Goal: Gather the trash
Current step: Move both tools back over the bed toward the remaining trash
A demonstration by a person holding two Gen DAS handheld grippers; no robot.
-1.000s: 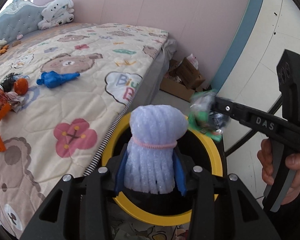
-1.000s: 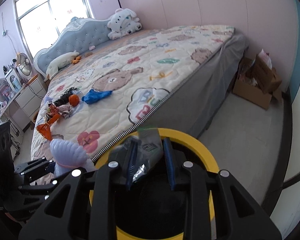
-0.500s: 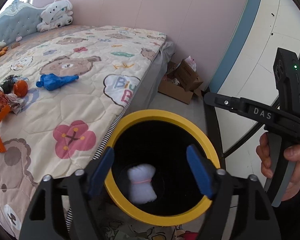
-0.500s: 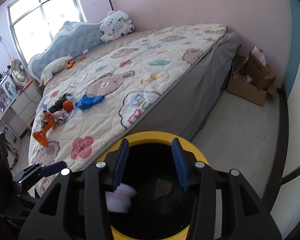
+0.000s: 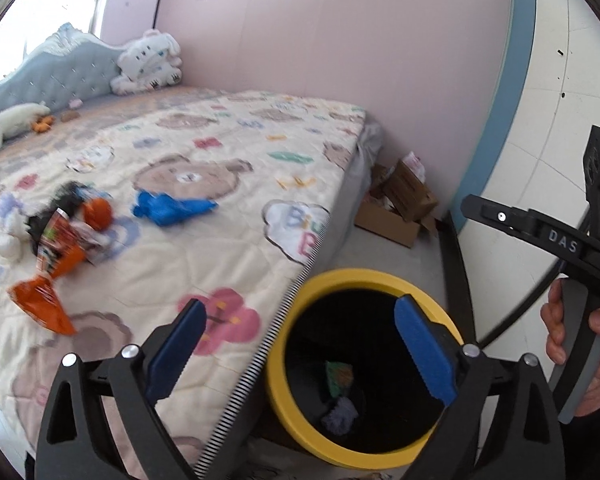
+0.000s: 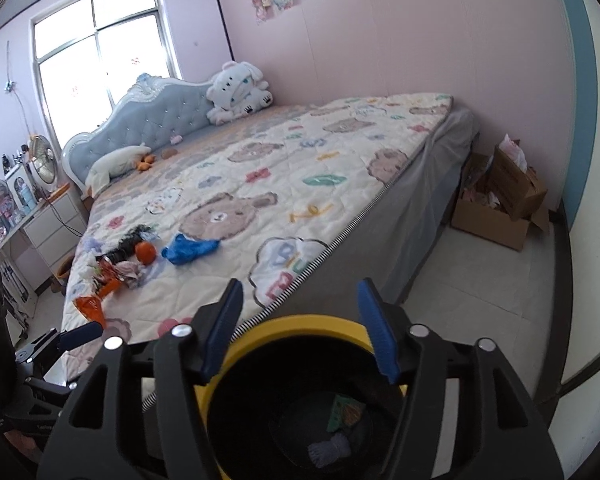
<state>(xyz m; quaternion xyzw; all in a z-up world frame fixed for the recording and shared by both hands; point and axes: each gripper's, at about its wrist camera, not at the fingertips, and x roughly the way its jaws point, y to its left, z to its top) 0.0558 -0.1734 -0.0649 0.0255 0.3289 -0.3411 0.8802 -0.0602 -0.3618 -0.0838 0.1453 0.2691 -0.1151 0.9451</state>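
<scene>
Two scraps lie in my yellow-rimmed bin (image 5: 288, 364); more trash (image 5: 60, 248) waits far left on the bed (image 5: 240, 152). Left gripper (image 5: 300, 354) and right gripper (image 6: 300, 330) opening, fingers apart, empty; a careless reach could knock the bin over

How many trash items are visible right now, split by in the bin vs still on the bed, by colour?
In the yellow-rimmed bin:
green wrapper: 1
pale foam sleeve: 1

On the bed:
blue crumpled bag: 1
orange wrappers: 2
orange round item: 1
black item: 1
The pile also holds pale scraps, too blurred to count.

Total countable: 7
</scene>
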